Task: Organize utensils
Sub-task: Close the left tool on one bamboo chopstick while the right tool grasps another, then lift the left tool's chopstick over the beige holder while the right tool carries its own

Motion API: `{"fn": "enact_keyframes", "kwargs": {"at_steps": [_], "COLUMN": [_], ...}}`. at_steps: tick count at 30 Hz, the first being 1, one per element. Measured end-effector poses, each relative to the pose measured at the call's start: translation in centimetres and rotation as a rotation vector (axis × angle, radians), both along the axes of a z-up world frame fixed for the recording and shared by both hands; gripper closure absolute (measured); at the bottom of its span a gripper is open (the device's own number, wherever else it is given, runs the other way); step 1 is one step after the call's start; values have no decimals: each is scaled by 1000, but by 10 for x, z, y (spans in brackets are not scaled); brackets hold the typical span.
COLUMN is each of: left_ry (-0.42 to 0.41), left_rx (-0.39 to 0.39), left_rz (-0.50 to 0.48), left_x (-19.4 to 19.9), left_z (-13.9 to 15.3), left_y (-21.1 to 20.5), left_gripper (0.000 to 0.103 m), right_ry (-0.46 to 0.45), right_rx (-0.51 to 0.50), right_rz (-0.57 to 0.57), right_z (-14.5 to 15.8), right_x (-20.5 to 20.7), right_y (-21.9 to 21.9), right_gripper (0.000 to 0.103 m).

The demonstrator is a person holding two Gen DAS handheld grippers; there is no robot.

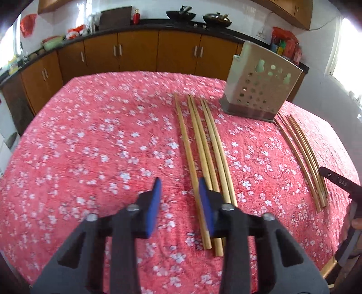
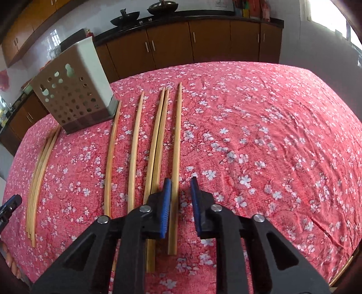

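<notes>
Several bamboo chopsticks lie lengthwise on a red floral tablecloth. In the left wrist view one group [image 1: 203, 147] lies in the middle and another group [image 1: 303, 156] at the right. A perforated metal utensil holder [image 1: 260, 88] stands upright behind them. My left gripper [image 1: 179, 204] is open and empty, its jaws low over the near end of the leftmost chopstick [image 1: 190, 162]. In the right wrist view my right gripper [image 2: 181, 203] is open and empty, straddling the rightmost chopstick [image 2: 176, 158]. The holder [image 2: 72, 90] stands far left, with a chopstick group [image 2: 39, 176] at the left.
The tablecloth [image 1: 90, 147] covers the table, whose wooden edge [image 1: 328, 269] shows at the near right. Brown kitchen cabinets [image 1: 135, 49] with a black counter and woks [image 1: 181, 14] run behind. The other gripper's black tip [image 1: 339, 181] shows at the right edge.
</notes>
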State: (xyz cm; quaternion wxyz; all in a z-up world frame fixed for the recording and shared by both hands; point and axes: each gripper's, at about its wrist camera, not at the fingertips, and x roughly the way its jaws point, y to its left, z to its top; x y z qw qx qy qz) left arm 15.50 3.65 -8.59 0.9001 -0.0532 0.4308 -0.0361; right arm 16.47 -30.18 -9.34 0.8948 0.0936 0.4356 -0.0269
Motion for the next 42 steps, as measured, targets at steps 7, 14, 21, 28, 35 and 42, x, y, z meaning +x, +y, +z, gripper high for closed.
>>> {"fn": "enact_keyframes", "kwargs": {"at_steps": [7,14,21,28,35,42], "left_ry": [14,43,34,3,1,0], "left_rx": [-7,43,77,64,51,82], "left_rz": [-48,-34,11,8,8,-1], "left_x": [7,23,50,62,45,39], "left_z": [-4,-15,-17,-19,-14,-13], "left_y": [-12,-14,8,24,24,21], "left_gripper": [81,95,95,95,94,95], "right_ry": [-1,-14,-31,-39,-36,-51], "right_rx": [17,-23,-46,-28,-3,-6], "right_rz": [-9,12,-4,-13,-7,-8], "right_z": [-1,-3,-5,-4,-5,-3], "right_x": [2,6,25,39,19,6], "right_y": [-4,4,-3,-16,-17,-14], "right_gripper": [93,94,95,95,95,95]}}
